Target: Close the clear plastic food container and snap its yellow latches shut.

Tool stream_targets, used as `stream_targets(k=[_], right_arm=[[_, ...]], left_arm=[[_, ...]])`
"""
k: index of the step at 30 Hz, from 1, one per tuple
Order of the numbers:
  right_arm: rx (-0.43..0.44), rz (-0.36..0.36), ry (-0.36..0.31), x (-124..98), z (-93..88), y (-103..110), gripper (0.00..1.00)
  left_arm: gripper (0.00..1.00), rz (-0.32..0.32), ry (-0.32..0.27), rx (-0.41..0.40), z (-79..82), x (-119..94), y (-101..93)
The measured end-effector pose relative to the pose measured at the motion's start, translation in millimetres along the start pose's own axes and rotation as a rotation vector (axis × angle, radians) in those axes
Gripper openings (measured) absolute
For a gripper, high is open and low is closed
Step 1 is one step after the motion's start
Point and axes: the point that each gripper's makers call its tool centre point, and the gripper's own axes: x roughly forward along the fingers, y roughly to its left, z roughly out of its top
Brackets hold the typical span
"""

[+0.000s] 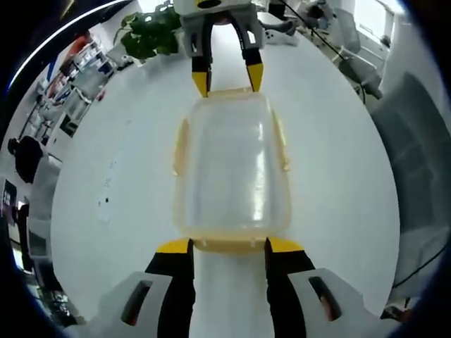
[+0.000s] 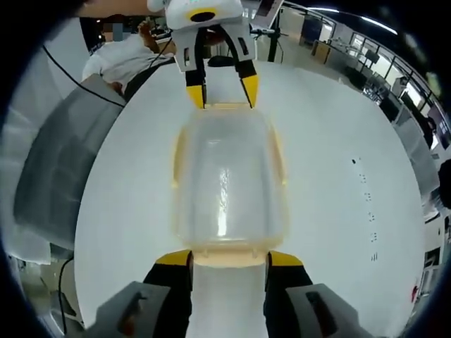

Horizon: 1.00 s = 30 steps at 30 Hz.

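I stand with one gripper at each short end of the clear food container [image 1: 231, 165], which lies on the white table [image 1: 120, 176] with its lid on top. In the left gripper view, my left gripper [image 1: 228, 246] has its two yellow-tipped jaws spread wide, one at each side of the near yellow latch [image 1: 229, 244]. The tips are just beside the container's end, but I cannot tell if they touch it. They hold nothing. At the far end, my right gripper [image 1: 227, 79] is also open, with its tips at the far latch. The yellow side latches [image 1: 181, 146] stand a little out from the walls. In the right gripper view it is the same from the other side: the container [image 2: 227, 179] lies between my open right gripper [image 2: 228, 258] and the left one [image 2: 220, 90].
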Motion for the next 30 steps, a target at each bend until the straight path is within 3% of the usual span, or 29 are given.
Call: stream_targets(k=[2, 5, 8, 11, 14, 16, 20, 23, 26, 30], right_arm=[[0.010, 0.006, -0.011, 0, 0.2, 3, 0.41], [0.016, 0.018, -0.021, -1, -0.5, 8, 0.56], [0.012, -0.006, -0.007, -5, -3.3, 7, 0.46], [0.069, -0.001, -0.047, -10, 1.7, 9, 0.49], [0.087, -0.003, -0.075, -15, 5.0, 11, 0.45], [0.106, -0.004, -0.088, -17, 7.8, 12, 0.45], [0.191, -0.014, -0.179, -22, 22.8, 10, 0.45], [0.209, -0.024, -0.185, -23, 24.6, 8, 0.42], [0.223, -0.055, -0.195, -24, 28.2, 4, 0.42], [0.263, -0.079, -0.202, -25, 32.0, 0, 0.40]], left_arm=[[0.38, -0.001, -0.010, -0.012, -1.3, 0, -1.4], [0.38, 0.020, -0.006, -0.012, -8.4, -2, -0.7], [0.38, 0.042, -0.011, -0.032, -14.9, -5, 0.5], [0.38, 0.054, -0.030, -0.084, -18.6, -11, 0.5], [0.38, 0.063, -0.067, -0.165, -20.4, -17, 0.9], [0.38, 0.070, -0.104, -0.235, -17.8, -21, 2.0], [0.38, 0.081, -0.118, -0.270, -14.8, -26, 2.6], [0.39, 0.099, -0.142, -0.315, -7.7, -29, 3.5], [0.39, 0.123, -0.144, -0.309, -3.0, -29, 4.2], [0.41, 0.143, -0.160, -0.411, 0.6, -28, 6.3]])
